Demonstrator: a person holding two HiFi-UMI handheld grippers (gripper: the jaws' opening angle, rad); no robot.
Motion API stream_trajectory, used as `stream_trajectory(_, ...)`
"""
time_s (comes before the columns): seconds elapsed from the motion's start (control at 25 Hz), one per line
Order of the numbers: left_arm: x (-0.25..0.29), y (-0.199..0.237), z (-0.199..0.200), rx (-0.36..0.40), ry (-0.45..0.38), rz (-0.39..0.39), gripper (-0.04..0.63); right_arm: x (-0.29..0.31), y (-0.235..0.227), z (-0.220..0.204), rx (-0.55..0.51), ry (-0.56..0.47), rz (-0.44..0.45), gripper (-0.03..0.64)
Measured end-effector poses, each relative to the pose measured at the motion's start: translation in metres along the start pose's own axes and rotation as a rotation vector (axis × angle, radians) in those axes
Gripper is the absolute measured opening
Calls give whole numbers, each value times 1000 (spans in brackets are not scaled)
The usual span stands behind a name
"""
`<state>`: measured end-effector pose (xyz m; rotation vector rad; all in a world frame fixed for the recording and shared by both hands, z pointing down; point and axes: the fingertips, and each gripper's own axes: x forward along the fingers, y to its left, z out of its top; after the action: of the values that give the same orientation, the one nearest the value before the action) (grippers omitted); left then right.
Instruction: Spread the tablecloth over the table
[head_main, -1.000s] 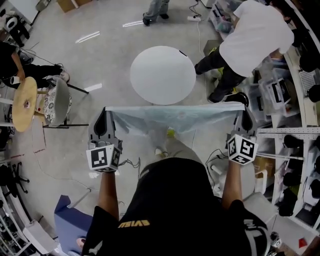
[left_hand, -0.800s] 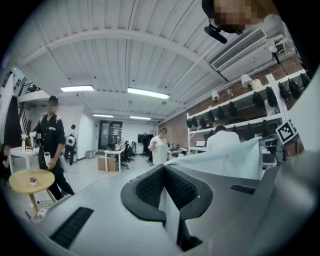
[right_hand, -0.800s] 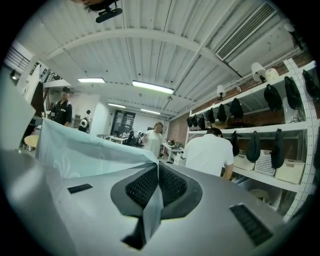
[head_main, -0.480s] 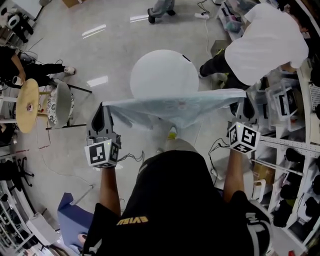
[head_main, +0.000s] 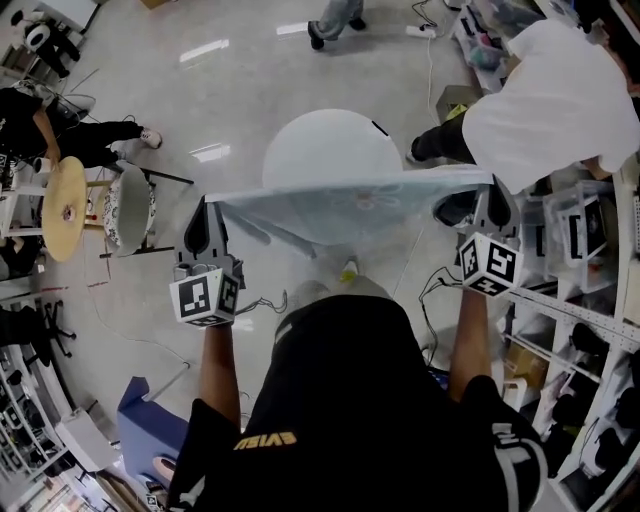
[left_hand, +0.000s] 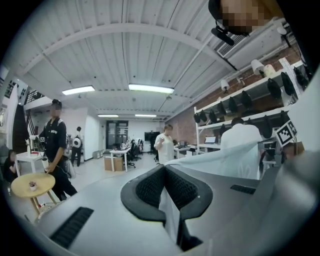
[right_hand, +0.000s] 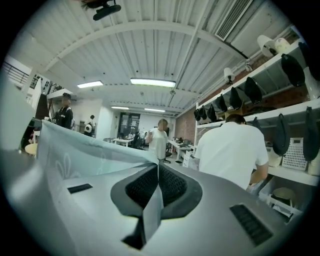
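Note:
A pale blue, see-through tablecloth (head_main: 350, 205) hangs stretched in the air between my two grippers. My left gripper (head_main: 205, 205) is shut on its left corner, and the cloth (left_hand: 167, 207) runs down between the pads. My right gripper (head_main: 493, 183) is shut on the right corner, where the cloth (right_hand: 150, 210) is pinched in the same way. The round white table (head_main: 330, 145) stands on the floor just beyond; the cloth's leading edge overlaps its near part in the head view. Both grippers point roughly level.
A person in a white shirt (head_main: 560, 100) bends at the shelves to the right of the table. A small round wooden table (head_main: 60, 205) and a patterned chair (head_main: 130, 205) stand at the left. Racks (head_main: 590, 300) line the right side. Another person's legs (head_main: 335, 20) stand beyond the table.
Both grippers have carried the stretched cloth forward. It hung short of the table a second ago and now its far edge lies over the table's near part.

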<state>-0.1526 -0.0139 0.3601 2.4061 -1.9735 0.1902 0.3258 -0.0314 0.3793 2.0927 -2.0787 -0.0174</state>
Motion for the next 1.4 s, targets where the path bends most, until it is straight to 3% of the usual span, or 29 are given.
stream_trajectory(0.16, 38, 9, -5, -31, 9, 12, 18, 35, 9, -6, -15, 19, 17, 6)
stream_trajectory(0.32, 72, 23, -3, -26, -8, -24, 18, 70, 22, -1, -32, 13, 17, 6)
stream_trajectory(0.8, 191, 84, -1, 2, -63, -104, 18, 165, 51, 22, -149, 25, -87, 6)
stream_trajectory(1.08, 272, 107, -22, -37, -46, -185, 18, 220, 69, 24, -119, 68, -135, 6)
stream_trajectory(1.4, 331, 114, -33, -27, -25, -136, 18, 291, 79, 18, -188, 64, -81, 6)
